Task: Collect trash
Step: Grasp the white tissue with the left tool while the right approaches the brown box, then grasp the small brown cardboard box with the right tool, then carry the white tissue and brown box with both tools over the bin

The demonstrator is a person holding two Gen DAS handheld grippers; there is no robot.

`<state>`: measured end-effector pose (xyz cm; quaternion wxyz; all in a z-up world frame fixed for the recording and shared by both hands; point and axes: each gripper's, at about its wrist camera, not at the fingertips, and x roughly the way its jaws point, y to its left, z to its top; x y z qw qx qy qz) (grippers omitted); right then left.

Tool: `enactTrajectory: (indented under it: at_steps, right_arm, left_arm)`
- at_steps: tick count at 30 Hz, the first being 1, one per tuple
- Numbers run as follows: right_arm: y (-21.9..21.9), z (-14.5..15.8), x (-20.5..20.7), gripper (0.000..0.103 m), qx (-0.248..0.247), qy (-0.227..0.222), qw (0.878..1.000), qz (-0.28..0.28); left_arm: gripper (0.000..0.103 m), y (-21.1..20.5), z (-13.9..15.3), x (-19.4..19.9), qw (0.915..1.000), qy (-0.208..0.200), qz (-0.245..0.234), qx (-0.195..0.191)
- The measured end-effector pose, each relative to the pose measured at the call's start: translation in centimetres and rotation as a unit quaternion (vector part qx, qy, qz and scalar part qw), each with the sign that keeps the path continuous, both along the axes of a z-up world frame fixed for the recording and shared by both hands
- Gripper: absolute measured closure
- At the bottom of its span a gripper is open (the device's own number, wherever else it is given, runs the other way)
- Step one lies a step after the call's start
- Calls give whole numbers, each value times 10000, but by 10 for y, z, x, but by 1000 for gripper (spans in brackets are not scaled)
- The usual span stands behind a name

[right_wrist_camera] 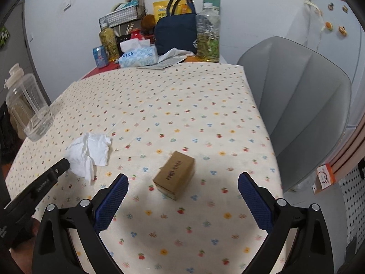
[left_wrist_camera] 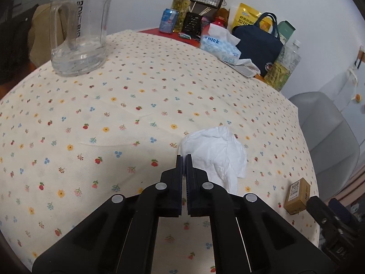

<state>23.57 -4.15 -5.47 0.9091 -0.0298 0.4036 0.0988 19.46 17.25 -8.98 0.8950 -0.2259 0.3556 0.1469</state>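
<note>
Table w/ floral cloth [left_wrist_camera: 114, 105] fills both views; grey chair [right_wrist_camera: 303, 105] at its right edge.

L gripper [left_wrist_camera: 183, 157] angled down toward cloth, jaws pressed together, tips at near-left edge of crumpled white tissue [left_wrist_camera: 216, 155]; whether any paper is pinched, can't tell. Seen from R cam, its tip touches tissue's lower-left side.

R gripper [right_wrist_camera: 182, 180] pitched down, jaws spread wide, nothing held. Small brown cardboard box [right_wrist_camera: 174, 174] lies on cloth between the tips, untouched.

Tissue left of box, near, apart.
</note>
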Motion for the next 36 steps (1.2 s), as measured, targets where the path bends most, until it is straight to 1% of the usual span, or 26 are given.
enactTrajectory:
  at_steps: [3,5,6,7,8,9,13,22,28,36]
  right_arm:
    - [7,-8,6,20,21,154,9999,64]
    - [10,-12,9,30,28,248,9996,90]
    - [10,-14,11,32,30,285,9995,97]
    - [11,-15,12,45,48,321,9994,112]
    - [10,-17,12,62,93,395,9990,164]
    - [10,-18,12,67,103,443,9988,194]
    - [6,-12,5,71,135,366,9989,270]
    - [-9,15,-28,72,226,46,9992,327]
    - [-25,29,-45,72,298,-92,9992,251]
    - [-57,49,-70,73,446,-335,9984,17]
  left_arm:
    - [99,2,-1,0,10000,-16,-16,-37]
    - [99,1,-1,1,10000,-14,-40,-43]
    - [99,1,-1,0,10000,-15,-43,-48]
    - [99,1,-2,0,10000,-14,-46,-54]
    - [99,1,-2,0,10000,-16,-46,-55]
    - [99,1,-2,0,10000,-18,-47,-47]
    - [99,-2,0,1,10000,-19,-77,7]
    - [99,-27,13,-5,9994,-113,-276,165]
    - [100,-41,29,-20,9986,-279,-361,259]
    - [100,-76,53,-37,9956,-506,-661,418]
